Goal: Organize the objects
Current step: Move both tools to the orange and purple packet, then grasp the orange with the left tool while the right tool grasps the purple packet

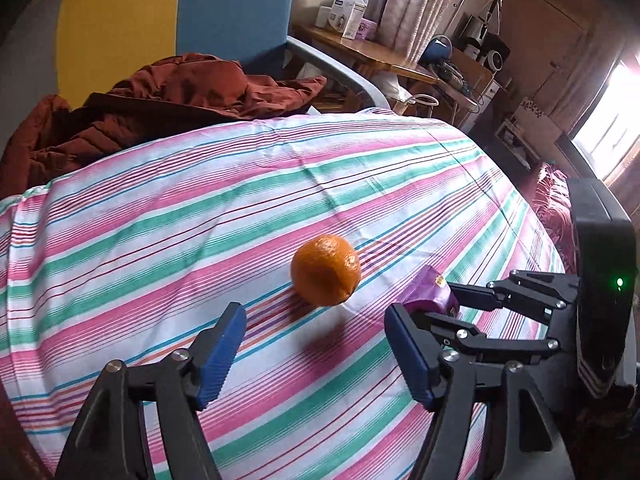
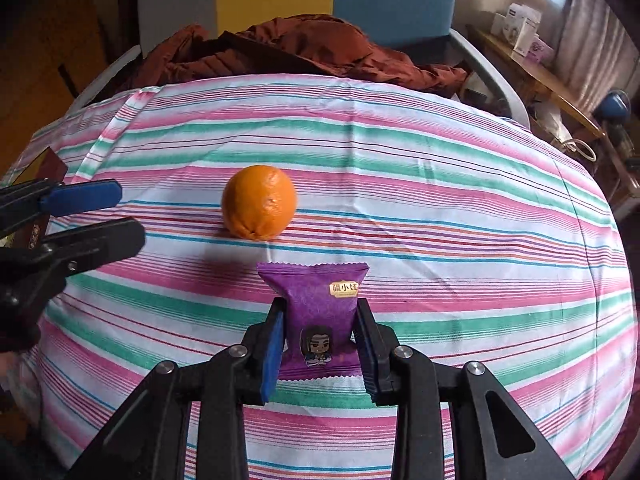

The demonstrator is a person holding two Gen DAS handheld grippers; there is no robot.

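Two hand-held grippers worked over a surface draped in a pink, green and white striped cotton cloth (image 2: 400, 152). The right gripper (image 2: 320, 340), black-armed with blue ribbed pads, was clamped on a small purple foil snack packet (image 2: 316, 312) printed with a cartoon figure and a gold label; both pads pressed on the packet's sides, and its crimped upper edge stood clear above the fingertips. The left gripper (image 1: 316, 348) stood with its jaws wide apart and nothing between them. A round orange fruit with dimpled peel (image 1: 326, 270) rested on the cloth just beyond the left gripper's fingertips, touching neither pad (in the right wrist view it lay just behind the held packet, near the left gripper's tips). A rumpled rust-red quilted jacket (image 1: 160, 100) lay at the cloth's far edge, before a yellow and blue panel (image 1: 176, 12).
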